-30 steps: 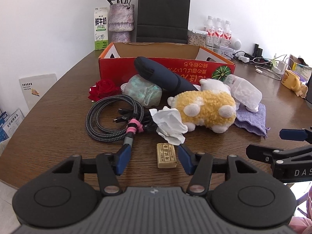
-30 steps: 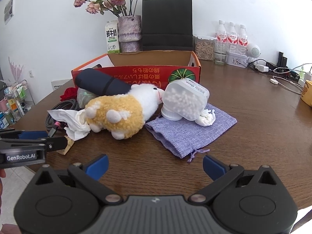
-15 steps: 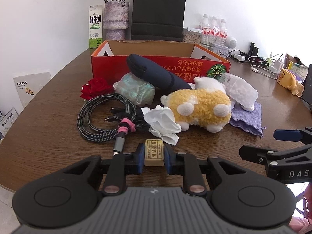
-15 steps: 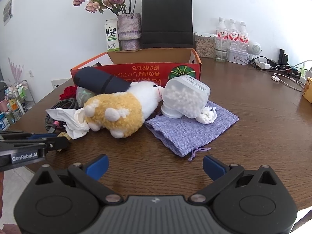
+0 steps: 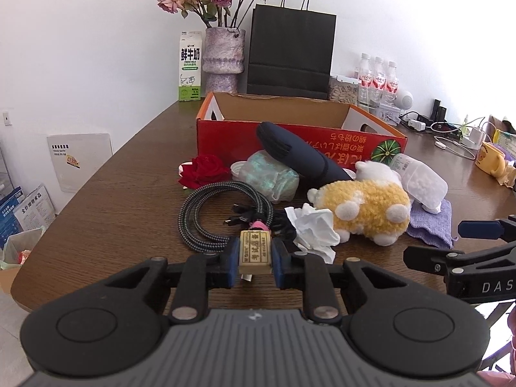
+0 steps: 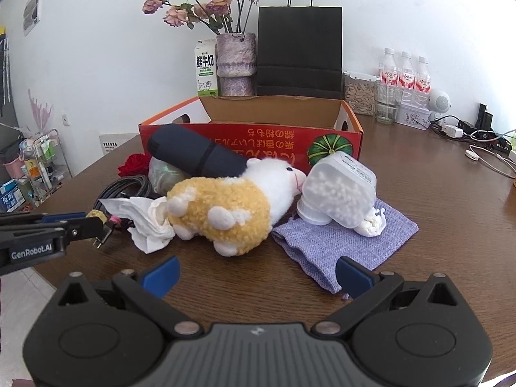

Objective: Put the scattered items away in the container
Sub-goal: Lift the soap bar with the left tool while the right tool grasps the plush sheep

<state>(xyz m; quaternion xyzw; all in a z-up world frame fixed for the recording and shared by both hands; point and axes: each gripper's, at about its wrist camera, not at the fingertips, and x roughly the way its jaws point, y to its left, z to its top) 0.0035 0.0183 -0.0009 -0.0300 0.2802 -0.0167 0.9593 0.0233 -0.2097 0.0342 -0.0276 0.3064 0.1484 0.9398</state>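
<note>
My left gripper (image 5: pixel 254 256) is shut on a small tan block with printed characters (image 5: pixel 254 251), held above the table in front of a coiled braided cable (image 5: pixel 206 213). The open red cardboard box (image 5: pixel 290 138) stands behind the pile. Before it lie a dark blue pouch (image 5: pixel 296 154), a red rose (image 5: pixel 204 169), a greenish wrapped bundle (image 5: pixel 274 177), crumpled tissue (image 5: pixel 314 229), a yellow-white plush sheep (image 6: pixel 232 206), a clear tub of white pellets (image 6: pixel 338 190) and a purple cloth bag (image 6: pixel 342 245). My right gripper (image 6: pixel 256 274) is open and empty, low before the sheep and bag.
Behind the box stand a milk carton (image 5: pixel 190 66), a vase of dried flowers (image 5: pixel 224 59), a black paper bag (image 5: pixel 292 51) and water bottles (image 5: pixel 379 79). Cables and chargers (image 5: pixel 445 129) and a yellow mug (image 5: pixel 490 161) lie at the right. The table's front-left edge is near.
My left gripper closed on the tan block and lifted it off the table, tilting the view upward. The right gripper stayed open and edged slightly forward.
</note>
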